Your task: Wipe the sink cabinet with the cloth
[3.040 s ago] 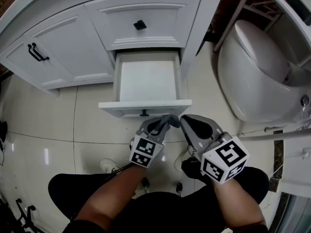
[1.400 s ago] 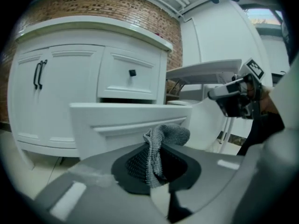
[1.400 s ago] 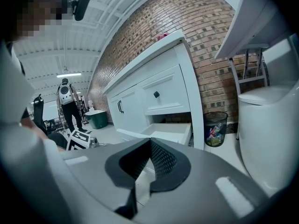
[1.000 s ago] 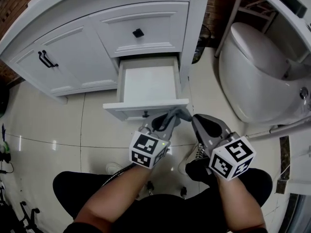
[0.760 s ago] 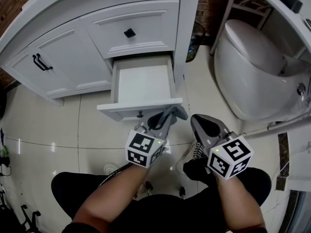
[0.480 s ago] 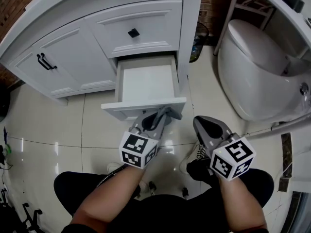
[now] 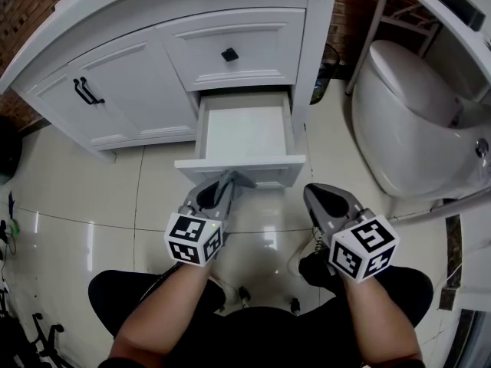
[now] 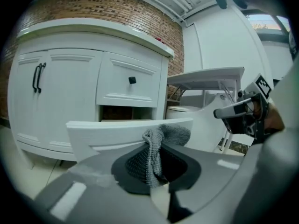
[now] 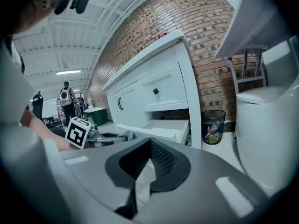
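A person crouched on a tiled floor [image 7: 84, 198] faces a white sink cabinet [image 7: 134, 71], a two-jaw gripper in each hand. The left gripper [image 7: 227, 181] is clamped on a grey knitted cloth [image 7: 244, 180], which bunches up out of the pinch and hangs over the jaw tips. The cloth sits right at the front panel of the open drawer [image 7: 244, 165], low on the cabinet's right side; the pictures do not settle whether it presses on the panel.

The drawer is pulled out toward the person, and only its bare white bottom and walls show inside. Above it a second drawer is closed, with a small black knob [image 7: 229, 54] at its centre. To the left, the cabinet's doors are shut, and a pair of black handles [image 7: 84, 90] stands where they meet.

The right gripper [image 7: 313, 195] hangs near the person's right knee, to the right of the drawer and apart from it. Its jaws are pressed together at the tips with nothing between them.

To the right of the cabinet stands a white toilet [image 7: 406, 113] with its lid down. Between the two, against the brick wall, a dark mesh bin [image 9: 213, 125] holds crumpled, coloured rubbish. Far off to the left in the right gripper view stands a green tub [image 9: 96, 115], and what it holds cannot be made out.
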The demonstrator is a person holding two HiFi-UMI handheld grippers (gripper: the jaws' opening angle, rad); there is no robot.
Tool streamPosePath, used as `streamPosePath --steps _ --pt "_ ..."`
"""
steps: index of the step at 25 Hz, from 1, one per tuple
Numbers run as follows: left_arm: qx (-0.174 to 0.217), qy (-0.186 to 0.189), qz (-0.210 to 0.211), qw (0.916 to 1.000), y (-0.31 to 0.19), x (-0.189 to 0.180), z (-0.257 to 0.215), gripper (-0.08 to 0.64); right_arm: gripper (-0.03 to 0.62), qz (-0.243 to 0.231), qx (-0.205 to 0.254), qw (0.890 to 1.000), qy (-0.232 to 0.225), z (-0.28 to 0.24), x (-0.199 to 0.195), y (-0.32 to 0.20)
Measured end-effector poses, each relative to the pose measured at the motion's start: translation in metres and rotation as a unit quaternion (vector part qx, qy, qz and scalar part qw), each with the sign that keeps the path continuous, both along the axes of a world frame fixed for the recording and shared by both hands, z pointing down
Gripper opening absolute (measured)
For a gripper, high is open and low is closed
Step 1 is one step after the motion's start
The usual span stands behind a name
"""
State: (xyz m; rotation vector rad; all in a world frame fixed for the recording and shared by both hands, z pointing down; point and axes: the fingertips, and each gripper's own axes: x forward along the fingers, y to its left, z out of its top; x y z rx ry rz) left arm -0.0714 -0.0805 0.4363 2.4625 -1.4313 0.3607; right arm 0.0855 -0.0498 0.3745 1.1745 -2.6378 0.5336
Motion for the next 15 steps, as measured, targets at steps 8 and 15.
streamPosePath --steps 8,15 --pt "-0.003 -0.003 -0.063 0.998 0.001 -0.057 0.006 0.037 0.005 -0.001 0.001 1.0 0.009 0.001 -0.007 0.001" --pt "-0.007 0.003 -0.118 0.993 0.001 -0.098 0.007 0.037 0.005 -0.006 0.002 1.0 0.012 0.0 -0.013 0.001"
